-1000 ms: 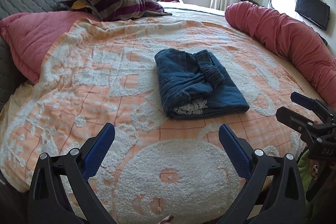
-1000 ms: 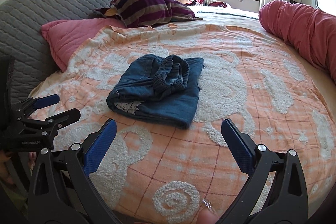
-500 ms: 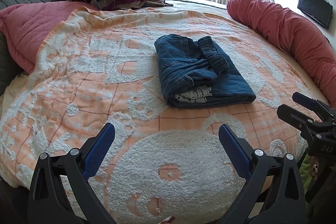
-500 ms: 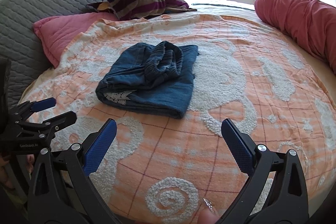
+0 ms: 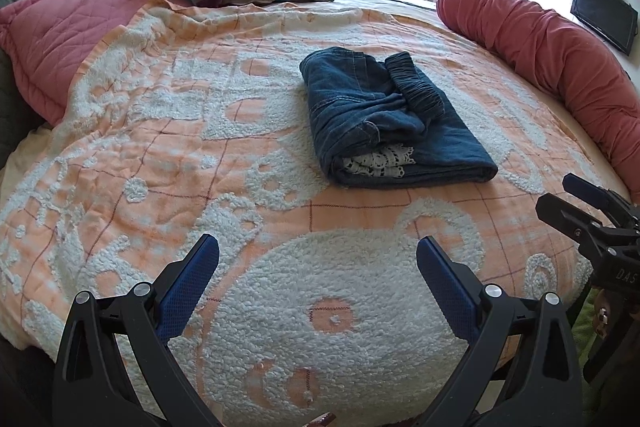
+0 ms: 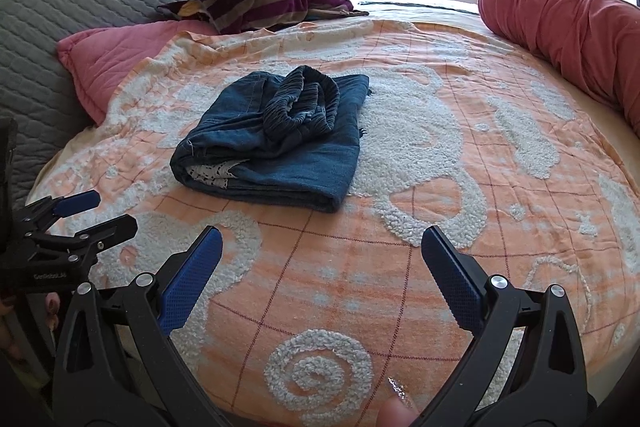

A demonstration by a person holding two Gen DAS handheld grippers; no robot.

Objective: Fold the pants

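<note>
the pants (image 5: 390, 125) lay folded into a compact blue denim bundle on the orange and white blanket (image 5: 168, 131), near the middle of the bed. the elastic waistband sat bunched on top, and a strip of white lace showed at the near open edge. my left gripper (image 5: 318, 277) hung over the blanket short of the bundle, jaws spread wide, holding nothing. my right gripper (image 6: 322, 267) was likewise spread and empty, clear of the pants. a red bolster (image 6: 568, 39) lay along the right edge.
</note>
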